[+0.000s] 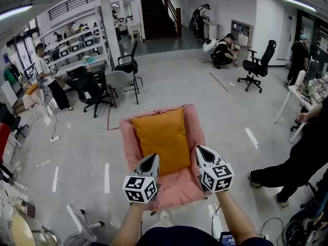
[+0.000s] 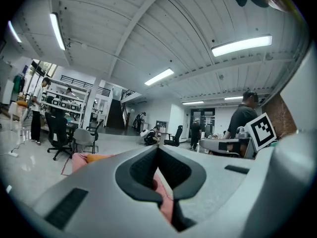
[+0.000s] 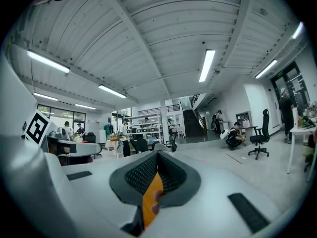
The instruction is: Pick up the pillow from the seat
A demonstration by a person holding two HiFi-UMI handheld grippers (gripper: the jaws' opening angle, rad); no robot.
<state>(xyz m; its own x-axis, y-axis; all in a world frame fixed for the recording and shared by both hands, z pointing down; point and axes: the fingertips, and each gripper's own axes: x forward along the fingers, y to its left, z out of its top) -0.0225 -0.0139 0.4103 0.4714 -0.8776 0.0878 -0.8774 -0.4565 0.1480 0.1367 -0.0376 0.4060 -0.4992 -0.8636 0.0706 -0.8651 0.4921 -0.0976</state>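
Right claw (image 3: 157, 154) sees a pillow (image 3: 148, 198) sliver; head view shows its breadth.

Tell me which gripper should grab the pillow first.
The right gripper, probably: the pillow shows dead ahead past its shut jaws; the left gripper faces the seat instead.

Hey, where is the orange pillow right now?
The orange pillow lies centre frame in the head view, on the pink seat, its near end between the left claw and the right claw.

Orange pillow (image 1: 162, 139) lies flat along the pink seat (image 1: 179, 186)
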